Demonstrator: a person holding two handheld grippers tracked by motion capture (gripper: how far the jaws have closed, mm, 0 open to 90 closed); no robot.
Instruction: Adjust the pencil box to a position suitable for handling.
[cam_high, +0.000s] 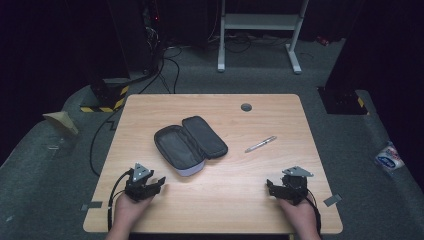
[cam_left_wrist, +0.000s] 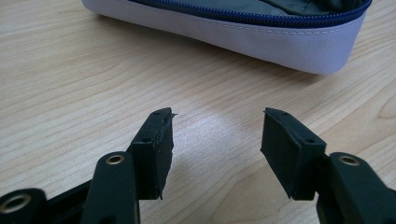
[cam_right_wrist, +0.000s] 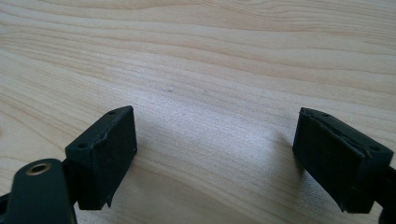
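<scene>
An open pencil case (cam_high: 190, 145), dark grey inside with a pale lilac outer wall and blue zip, lies unzipped near the middle of the wooden table (cam_high: 225, 190). Its lilac side (cam_left_wrist: 261, 39) fills the top of the left gripper view. A silver pen (cam_high: 261, 144) lies to the case's right. My left gripper (cam_high: 150, 186) rests at the front left, just short of the case, open with nothing between its fingers (cam_left_wrist: 156, 149). My right gripper (cam_high: 280, 189) rests at the front right, open over bare wood, its jaws wide apart (cam_right_wrist: 105, 154).
A small grey round cap (cam_high: 246, 107) sits in the table near its far edge. Cables (cam_high: 112, 200) trail from the left gripper over the front edge. Beyond the table, a white stand (cam_high: 260, 30) is on the grey floor, and a packet (cam_high: 389, 157) lies at right.
</scene>
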